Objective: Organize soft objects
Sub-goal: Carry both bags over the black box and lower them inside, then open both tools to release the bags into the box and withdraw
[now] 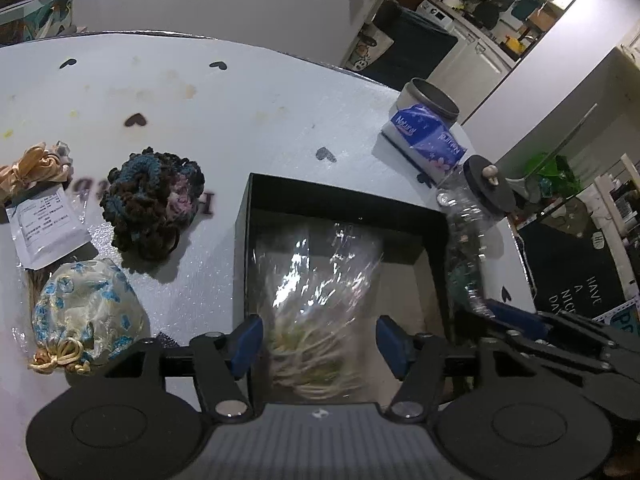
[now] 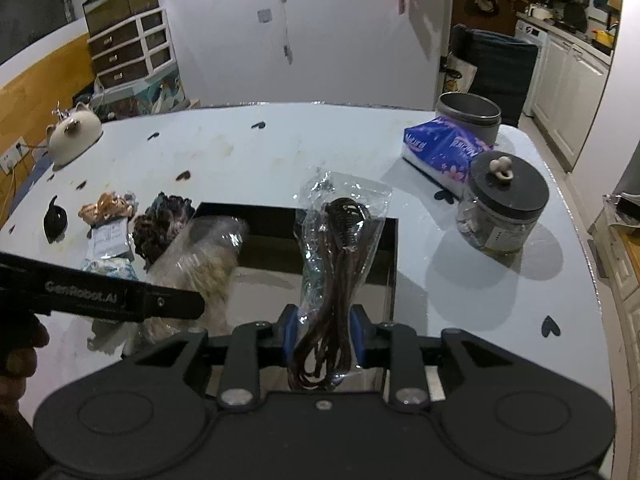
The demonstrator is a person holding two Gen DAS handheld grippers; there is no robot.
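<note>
Two bags hang over the black box [image 2: 384,240]: the pale-cord bag [image 1: 316,300] sits loose between the left gripper [image 1: 320,340]'s parted jaws, while the dark-cord bag [image 2: 340,248] (clamped by the right gripper [image 2: 323,334]) could snag the rim.

Home, probably dining area: kitchen counter [image 2: 576,40], washing machine [image 2: 532,36], drawer chest [image 2: 128,46], table [image 2: 280,152].

My left wrist camera looks steeply down, close over the black box [image 1: 344,204]. My right wrist camera views it from farther right; both share the white table [image 2: 280,152].
</note>
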